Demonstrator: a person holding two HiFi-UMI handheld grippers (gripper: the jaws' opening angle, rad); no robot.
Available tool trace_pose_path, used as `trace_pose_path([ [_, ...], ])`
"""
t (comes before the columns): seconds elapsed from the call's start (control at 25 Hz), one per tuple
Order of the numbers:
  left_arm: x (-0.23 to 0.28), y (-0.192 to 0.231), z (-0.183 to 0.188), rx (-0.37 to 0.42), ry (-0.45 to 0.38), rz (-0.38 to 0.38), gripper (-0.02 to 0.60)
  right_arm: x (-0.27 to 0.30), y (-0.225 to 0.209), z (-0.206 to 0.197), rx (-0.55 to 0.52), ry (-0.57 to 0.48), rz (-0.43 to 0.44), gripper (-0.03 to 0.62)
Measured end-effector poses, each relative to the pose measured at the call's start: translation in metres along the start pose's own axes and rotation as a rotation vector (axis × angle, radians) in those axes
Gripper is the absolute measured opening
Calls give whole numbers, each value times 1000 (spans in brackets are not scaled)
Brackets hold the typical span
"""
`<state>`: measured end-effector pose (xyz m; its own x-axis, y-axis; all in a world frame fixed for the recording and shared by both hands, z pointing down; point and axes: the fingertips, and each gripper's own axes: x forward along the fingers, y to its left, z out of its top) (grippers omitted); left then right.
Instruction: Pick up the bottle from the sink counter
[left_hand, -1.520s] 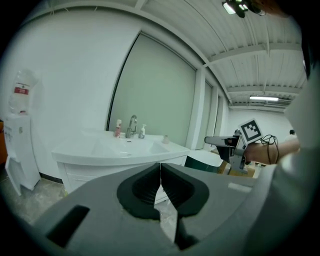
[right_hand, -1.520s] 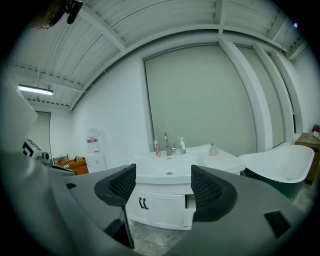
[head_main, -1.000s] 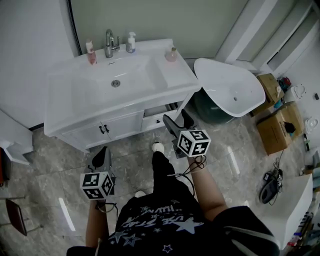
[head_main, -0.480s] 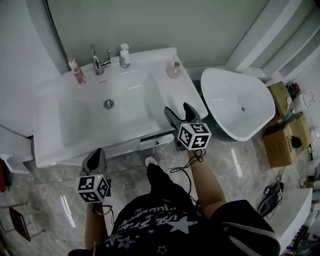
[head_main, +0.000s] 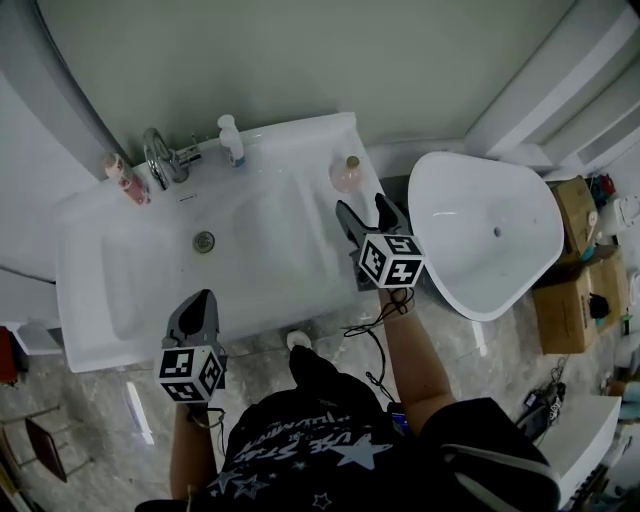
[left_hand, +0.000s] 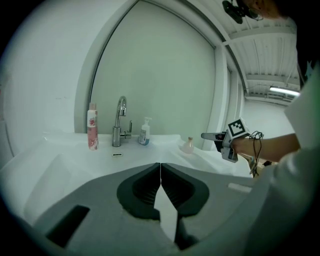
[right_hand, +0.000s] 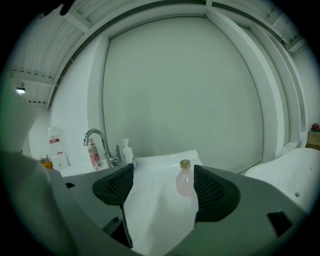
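Right gripper (head_main: 365, 208): jaws wide apart, nothing between them, hovering over right edge of white sink table (head_main: 290, 275), aimed toward back wall. Small round pale-pink translucent bottle with tan cap (right_hand: 184, 180) stands upright near table's right rear corner, ahead of jaws, closer to right jaw's line. Left gripper (left_hand: 160, 175): jaws pressed together, empty, low at table's front edge. Step, likely: approach, no grasp yet. Next move: advance right gripper, centre bottle between jaws, close on rounded body; may slip if gripped off-centre.
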<state>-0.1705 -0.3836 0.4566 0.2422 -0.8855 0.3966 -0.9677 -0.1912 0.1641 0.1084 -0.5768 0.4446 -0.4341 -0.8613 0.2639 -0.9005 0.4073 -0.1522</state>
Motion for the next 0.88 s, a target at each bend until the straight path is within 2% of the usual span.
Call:
trace_pose_path([
  [0.36,68,0,15,-5,43,15,20,80,-37,-9,-70,71,-16,342],
  [0.64,92,10,15,-25,77,40,20,123,-54,-26,-92,126,-42,310],
  [0.88,102,16,3,-45,121,59,20,143,-65,-35,-135,133,-82,235],
])
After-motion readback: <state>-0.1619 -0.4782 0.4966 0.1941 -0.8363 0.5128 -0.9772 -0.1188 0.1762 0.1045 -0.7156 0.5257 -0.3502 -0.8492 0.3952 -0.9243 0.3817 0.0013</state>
